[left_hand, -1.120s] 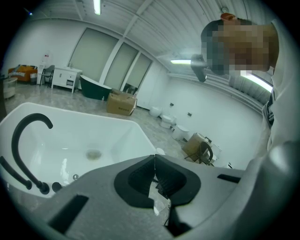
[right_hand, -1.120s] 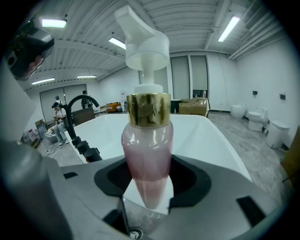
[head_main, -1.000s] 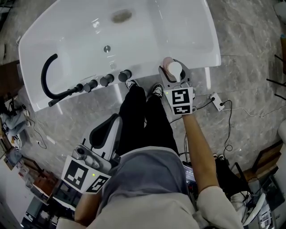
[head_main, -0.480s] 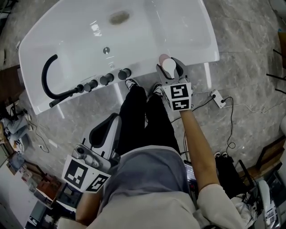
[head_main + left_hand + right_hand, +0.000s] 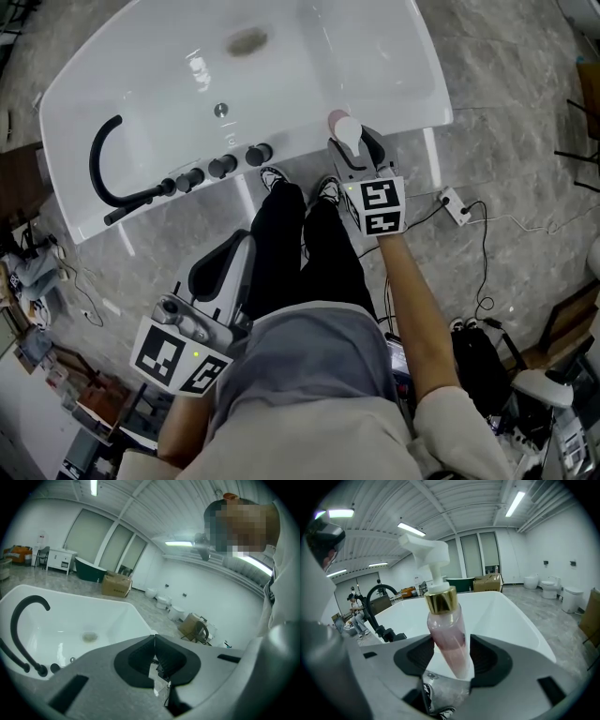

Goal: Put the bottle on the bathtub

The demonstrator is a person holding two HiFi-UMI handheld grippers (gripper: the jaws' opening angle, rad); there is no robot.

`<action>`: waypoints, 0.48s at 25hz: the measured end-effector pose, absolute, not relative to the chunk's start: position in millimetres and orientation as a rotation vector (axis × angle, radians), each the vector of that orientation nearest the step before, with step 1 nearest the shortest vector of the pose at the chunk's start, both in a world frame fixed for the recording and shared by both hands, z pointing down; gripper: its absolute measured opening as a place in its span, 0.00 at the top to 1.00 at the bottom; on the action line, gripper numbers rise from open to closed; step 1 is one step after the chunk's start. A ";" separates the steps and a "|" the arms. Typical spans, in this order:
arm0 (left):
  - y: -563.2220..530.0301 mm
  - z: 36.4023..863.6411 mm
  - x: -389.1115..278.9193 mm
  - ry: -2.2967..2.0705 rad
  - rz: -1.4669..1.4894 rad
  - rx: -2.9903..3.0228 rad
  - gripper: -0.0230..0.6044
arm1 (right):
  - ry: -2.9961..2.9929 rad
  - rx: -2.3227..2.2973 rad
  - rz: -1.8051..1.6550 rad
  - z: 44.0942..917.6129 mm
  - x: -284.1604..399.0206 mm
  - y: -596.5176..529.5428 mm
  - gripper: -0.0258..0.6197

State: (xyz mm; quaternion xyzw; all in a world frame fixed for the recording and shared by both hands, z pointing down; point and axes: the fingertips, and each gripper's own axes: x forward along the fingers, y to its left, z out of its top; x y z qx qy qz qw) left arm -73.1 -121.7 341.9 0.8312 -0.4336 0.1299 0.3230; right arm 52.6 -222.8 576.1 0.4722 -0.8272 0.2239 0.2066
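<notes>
Since the earlier frames, the right claw (image 5: 351, 150) has advanced slightly toward the bathtub (image 5: 169, 75), carrying the bottle (image 5: 343, 130). Its jaws are partly closed and clamp the pink body of the bottle from both sides. The bottle is tilted, pump head uppermost, with its base at the near rim of the bathtub; contact with the rim cannot be confirmed. The left claw (image 5: 154, 656) has its jaws together and holds nothing. It is well apart from the bathtub.
</notes>
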 end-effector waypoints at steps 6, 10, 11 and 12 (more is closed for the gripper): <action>-122.6 333.9 -67.9 -1.134 0.297 2.196 0.95 | -2.312 1.330 0.628 562.1 60.1 -217.3 0.61; -122.0 329.3 -65.0 -1.135 0.287 2.209 0.95 | -2.319 1.350 0.640 550.3 64.3 -210.0 0.62; -121.4 328.5 -63.6 -1.134 0.284 2.211 0.95 | -2.320 1.355 0.643 547.5 66.5 -207.4 0.62; -121.1 327.5 -62.5 -1.134 0.282 2.214 0.95 | -2.321 1.359 0.646 544.4 68.3 -205.1 0.62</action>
